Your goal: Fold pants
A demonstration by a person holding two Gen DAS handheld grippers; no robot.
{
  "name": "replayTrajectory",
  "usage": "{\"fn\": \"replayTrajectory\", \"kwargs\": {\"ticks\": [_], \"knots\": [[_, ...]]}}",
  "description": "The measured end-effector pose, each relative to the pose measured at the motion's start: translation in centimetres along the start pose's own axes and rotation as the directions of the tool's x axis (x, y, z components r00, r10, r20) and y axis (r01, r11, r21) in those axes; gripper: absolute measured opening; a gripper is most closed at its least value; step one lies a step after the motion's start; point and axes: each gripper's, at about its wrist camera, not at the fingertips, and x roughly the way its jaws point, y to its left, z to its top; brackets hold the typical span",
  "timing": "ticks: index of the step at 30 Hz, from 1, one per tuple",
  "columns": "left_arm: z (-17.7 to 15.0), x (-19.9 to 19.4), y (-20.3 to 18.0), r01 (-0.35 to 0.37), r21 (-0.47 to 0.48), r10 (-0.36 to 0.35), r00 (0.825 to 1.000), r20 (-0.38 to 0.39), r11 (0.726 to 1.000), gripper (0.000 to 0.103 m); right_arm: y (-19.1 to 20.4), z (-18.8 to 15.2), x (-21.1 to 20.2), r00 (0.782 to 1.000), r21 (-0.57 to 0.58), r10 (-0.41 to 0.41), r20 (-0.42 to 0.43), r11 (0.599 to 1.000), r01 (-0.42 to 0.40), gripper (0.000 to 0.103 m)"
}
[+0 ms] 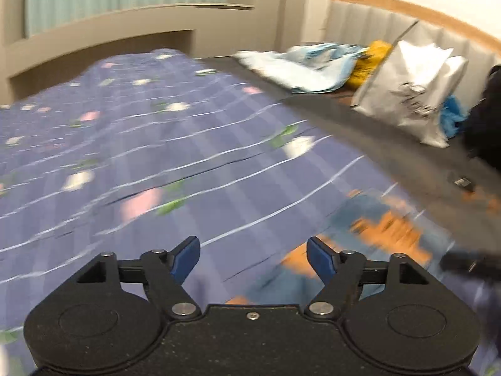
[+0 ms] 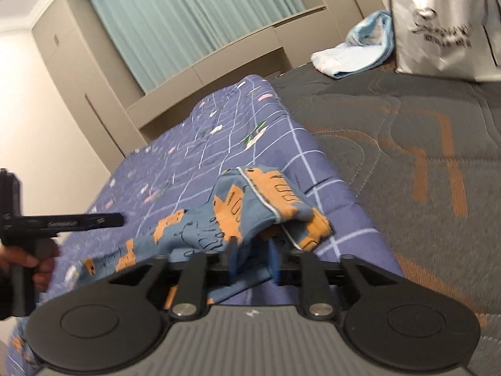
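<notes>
The pants (image 2: pixel 250 206) are blue with orange patches and lie bunched on a purple checked bedspread (image 2: pixel 219 138). My right gripper (image 2: pixel 253 261) is at their near edge. Blue fabric sits between its blue pads, which stand a little apart and do not pinch it. In the left wrist view the pants (image 1: pixel 382 225) are a blurred shape at the lower right. My left gripper (image 1: pixel 253 252) hovers over the bedspread (image 1: pixel 141 144) to their left, wide open with nothing between its fingers. A hand (image 2: pixel 37 260) holds that gripper's handle at the left edge of the right wrist view.
A bare grey quilted mattress (image 2: pixel 407 156) lies to the right of the bedspread. A white paper bag (image 1: pixel 410 94), a light blue cloth (image 1: pixel 300 69) and a yellow item (image 1: pixel 369 62) sit near the padded headboard (image 1: pixel 369 22). A dark object (image 1: pixel 485 119) is at the right edge.
</notes>
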Motion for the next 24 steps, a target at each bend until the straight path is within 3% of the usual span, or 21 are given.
{"fn": "replayTrajectory", "kwargs": {"ticks": [1, 4, 8, 13, 15, 17, 18, 20, 24], "knots": [[0.6, 1.0, -0.9, 0.034, -0.009, -0.034, 0.999, 0.001, 0.999, 0.080, -0.4, -0.1, -0.2, 1.000, 0.021, 0.006, 0.011, 1.000, -0.006, 0.041], [2.0, 4.2, -3.4, 0.120, -0.024, -0.120, 0.993, -0.010, 0.992, 0.081, -1.7, -0.1, -0.5, 0.998, 0.076, 0.031, 0.045, 0.997, -0.034, 0.043], [3.3, 7.6, -5.5, 0.185, -0.063, -0.189, 0.980, -0.061, 0.981, 0.081, -2.8, 0.1, -0.1, 0.996, 0.126, 0.054, 0.073, 0.990, -0.063, 0.046], [3.5, 9.9, -7.2, 0.225, -0.049, -0.229, 0.966, -0.116, 0.973, 0.068, -3.5, 0.1, 0.4, 0.993, 0.164, 0.083, 0.087, 0.982, -0.096, 0.045], [3.4, 10.1, -7.2, 0.236, -0.056, -0.241, 0.963, -0.122, 0.970, 0.049, -3.6, -0.1, 0.5, 0.992, 0.171, 0.084, 0.093, 0.980, -0.099, 0.041], [3.2, 10.1, -7.5, 0.236, -0.057, -0.242, 0.963, -0.122, 0.970, 0.033, -3.6, -0.2, 0.4, 0.992, 0.170, 0.068, 0.103, 0.982, -0.085, 0.017], [3.2, 10.1, -7.7, 0.236, -0.051, -0.240, 0.963, -0.122, 0.970, 0.027, -3.5, -0.3, 0.3, 0.992, 0.167, 0.066, 0.109, 0.982, -0.084, 0.013], [3.2, 9.7, -8.2, 0.241, -0.033, -0.244, 0.963, -0.116, 0.970, 0.019, -3.2, -0.4, -0.2, 0.988, 0.150, 0.063, 0.142, 0.985, -0.085, 0.008], [3.4, 9.3, -9.5, 0.227, 0.027, -0.222, 0.967, -0.129, 0.973, 0.021, -2.4, -0.9, -1.5, 0.984, 0.125, 0.024, 0.174, 0.991, -0.047, 0.008]]}}
